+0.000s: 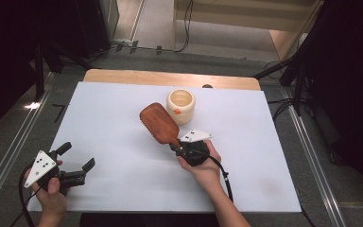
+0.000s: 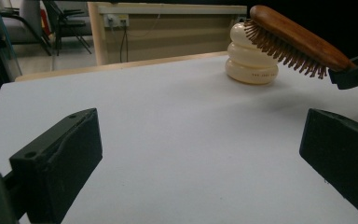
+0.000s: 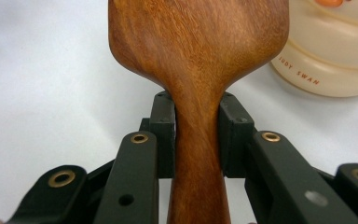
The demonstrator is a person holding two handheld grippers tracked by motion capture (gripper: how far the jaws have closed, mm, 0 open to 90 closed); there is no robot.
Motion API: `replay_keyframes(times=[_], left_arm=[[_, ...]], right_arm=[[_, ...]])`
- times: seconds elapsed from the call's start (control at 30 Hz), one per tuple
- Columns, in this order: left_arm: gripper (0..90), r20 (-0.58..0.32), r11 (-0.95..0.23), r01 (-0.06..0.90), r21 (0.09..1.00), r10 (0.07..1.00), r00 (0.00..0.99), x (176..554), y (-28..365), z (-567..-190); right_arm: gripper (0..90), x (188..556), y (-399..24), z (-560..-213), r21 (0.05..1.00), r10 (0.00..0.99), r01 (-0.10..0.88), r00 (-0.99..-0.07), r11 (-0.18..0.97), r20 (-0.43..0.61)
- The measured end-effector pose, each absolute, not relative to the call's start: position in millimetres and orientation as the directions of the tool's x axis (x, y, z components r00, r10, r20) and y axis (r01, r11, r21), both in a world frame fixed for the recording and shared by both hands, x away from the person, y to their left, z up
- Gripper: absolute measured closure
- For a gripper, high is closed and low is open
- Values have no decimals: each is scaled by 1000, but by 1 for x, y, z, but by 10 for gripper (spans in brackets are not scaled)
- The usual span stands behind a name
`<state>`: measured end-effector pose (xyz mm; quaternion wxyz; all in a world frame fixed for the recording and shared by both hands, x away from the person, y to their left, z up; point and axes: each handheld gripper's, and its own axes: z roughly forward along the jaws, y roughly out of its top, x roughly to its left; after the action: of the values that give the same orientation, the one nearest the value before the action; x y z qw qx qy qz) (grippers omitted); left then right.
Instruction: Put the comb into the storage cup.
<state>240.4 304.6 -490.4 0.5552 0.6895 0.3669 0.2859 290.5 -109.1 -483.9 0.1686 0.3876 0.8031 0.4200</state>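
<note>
now the right gripper [image 1: 182,145] clamps the hairbrush [image 1: 158,122] handle beside the cream pot [image 1: 180,106]; the left gripper [image 1: 78,163] is wide open and empty; swinging could probably topple the pot.

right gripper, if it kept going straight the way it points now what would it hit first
Probably the cream ribbed pot. The right gripper, clamped on the wooden hairbrush handle, points up the table, so the brush head would likely meet it first, though it may pass just left.

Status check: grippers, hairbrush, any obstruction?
Right gripper shut on hairbrush handle, brush off the table. Left gripper open, empty. Cream holder beside brush head.
</note>
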Motion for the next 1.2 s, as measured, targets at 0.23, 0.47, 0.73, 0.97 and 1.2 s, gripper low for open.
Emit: replay_keyframes(times=[0.23, 0.47, 0.73, 0.97, 1.2], left_arm=[[0, -10, -117, 189, 975, 826, 563, 240, 304, -490], [0, -8, -120, 192, 974, 827, 562, 240, 304, -490], [0, -5, -125, 193, 973, 828, 561, 240, 303, -490], [0, -2, -127, 191, 973, 826, 563, 240, 303, -490], [0, -4, -125, 191, 974, 827, 562, 240, 303, -490]], right_arm=[[698, 284, -113, -477, 835, 762, 448, -645, 320, 54], [699, 278, -116, -470, 857, 758, 415, -650, 304, 46], [699, 270, -124, -461, 883, 762, 379, -646, 275, 40], [698, 266, -129, -453, 905, 766, 343, -643, 249, 33], [698, 261, -133, -446, 921, 773, 316, -634, 227, 27]])
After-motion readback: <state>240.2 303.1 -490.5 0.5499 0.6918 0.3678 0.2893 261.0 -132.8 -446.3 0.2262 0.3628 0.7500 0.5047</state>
